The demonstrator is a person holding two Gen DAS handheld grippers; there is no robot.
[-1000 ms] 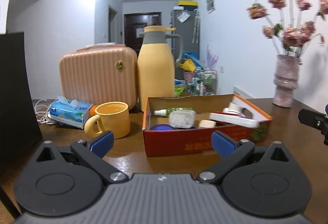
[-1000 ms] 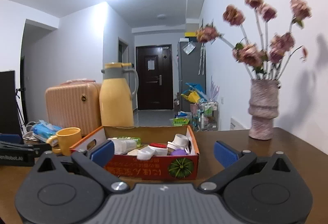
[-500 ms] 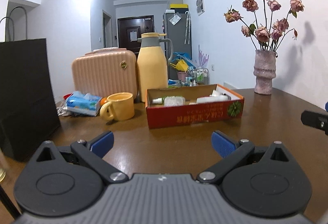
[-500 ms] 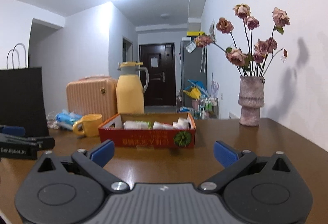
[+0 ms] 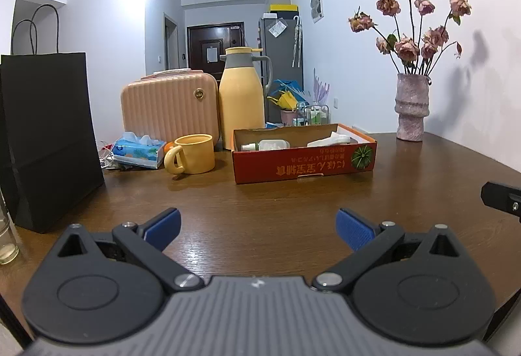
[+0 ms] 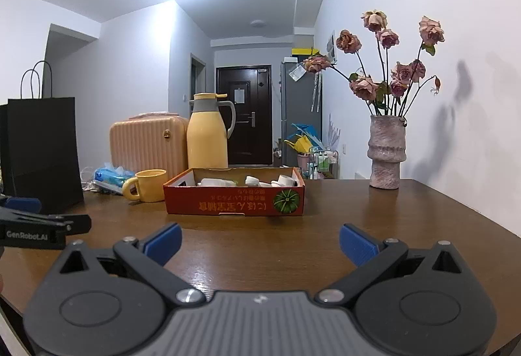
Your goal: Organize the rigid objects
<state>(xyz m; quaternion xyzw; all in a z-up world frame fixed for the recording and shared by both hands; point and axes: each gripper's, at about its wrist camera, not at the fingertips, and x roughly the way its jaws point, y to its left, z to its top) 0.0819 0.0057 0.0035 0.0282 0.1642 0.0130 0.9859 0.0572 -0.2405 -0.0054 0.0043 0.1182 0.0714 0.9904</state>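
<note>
A red cardboard box [image 5: 302,162] sits on the brown table [image 5: 260,212] and holds several small white bottles and tubes [image 5: 265,145]. It also shows in the right wrist view [image 6: 234,201]. My left gripper [image 5: 259,227] is open and empty, low over the table, well short of the box. My right gripper [image 6: 259,242] is open and empty, also well short of the box. Part of the right gripper shows at the left view's right edge [image 5: 501,196]. The left gripper shows at the right view's left edge [image 6: 39,230].
A yellow mug [image 5: 192,158], a yellow thermos jug [image 5: 241,102], a peach case [image 5: 169,107] and a tissue pack [image 5: 138,152] stand left of and behind the box. A black paper bag [image 5: 45,141] stands at the left, a glass [image 5: 6,239] beside it. A vase of dried roses [image 5: 411,107] is at the right.
Both grippers have pulled back from the box, which now looks smaller and farther. Both stay open. The black bag has come into both views.
</note>
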